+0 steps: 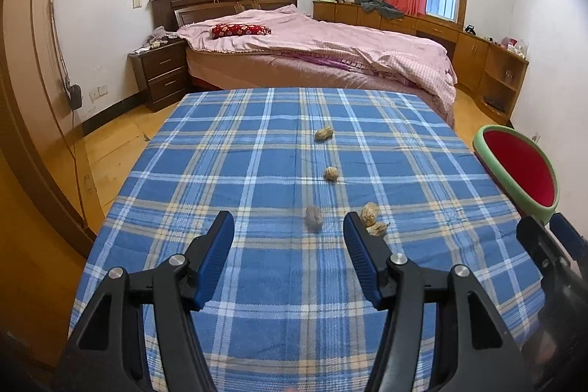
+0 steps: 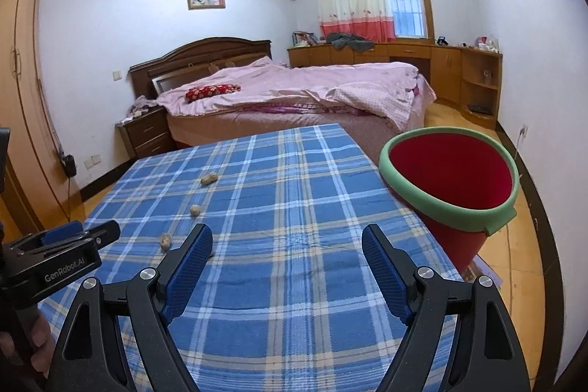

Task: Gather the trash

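A: Left gripper (image 1: 288, 226) look?
B: Black plastic linkage arms with triangular cutouts, round silver screw heads at the pivots, blue ribbed pads (image 1: 217, 256) on both fingers.
A: Right gripper (image 2: 286, 237)?
B: Same build, black arms, silver screws, blue textured pads (image 2: 189, 276). White "GenRobot.AI" lettering on the left one's black body, seen from the right wrist view. Bare skin of a hand (image 2: 36, 337) below it.

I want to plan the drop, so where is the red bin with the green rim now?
The red bin stands off the table's right edge, beside the blue plaid cloth, ahead and right of the right gripper; the left wrist view shows it at far right.
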Available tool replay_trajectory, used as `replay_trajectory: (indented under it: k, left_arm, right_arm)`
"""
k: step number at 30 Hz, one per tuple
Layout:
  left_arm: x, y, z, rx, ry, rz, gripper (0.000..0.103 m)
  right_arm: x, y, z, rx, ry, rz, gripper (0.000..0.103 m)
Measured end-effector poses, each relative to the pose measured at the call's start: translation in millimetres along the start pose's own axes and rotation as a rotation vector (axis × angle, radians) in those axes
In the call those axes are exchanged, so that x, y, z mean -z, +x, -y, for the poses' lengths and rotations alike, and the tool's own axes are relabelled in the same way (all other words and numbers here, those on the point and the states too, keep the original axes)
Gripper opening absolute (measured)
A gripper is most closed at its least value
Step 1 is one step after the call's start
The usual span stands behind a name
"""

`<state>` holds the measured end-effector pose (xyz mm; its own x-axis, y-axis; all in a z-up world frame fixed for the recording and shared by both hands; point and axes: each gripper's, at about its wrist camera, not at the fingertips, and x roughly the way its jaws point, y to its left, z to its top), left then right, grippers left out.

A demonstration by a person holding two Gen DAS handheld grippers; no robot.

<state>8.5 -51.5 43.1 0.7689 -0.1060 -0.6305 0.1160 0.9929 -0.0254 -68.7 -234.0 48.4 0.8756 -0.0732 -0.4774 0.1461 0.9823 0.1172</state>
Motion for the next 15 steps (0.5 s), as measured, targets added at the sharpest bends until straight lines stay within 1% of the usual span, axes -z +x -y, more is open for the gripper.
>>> replay_trajectory:
  k: [15]
  left_arm:
    - [5.2, 5.6, 5.9, 0.016, 0.006, -0.002, 0.062]
  right_arm:
    - [2.3, -0.3, 10.3, 0.017, 0.017, 0.0, 0.084]
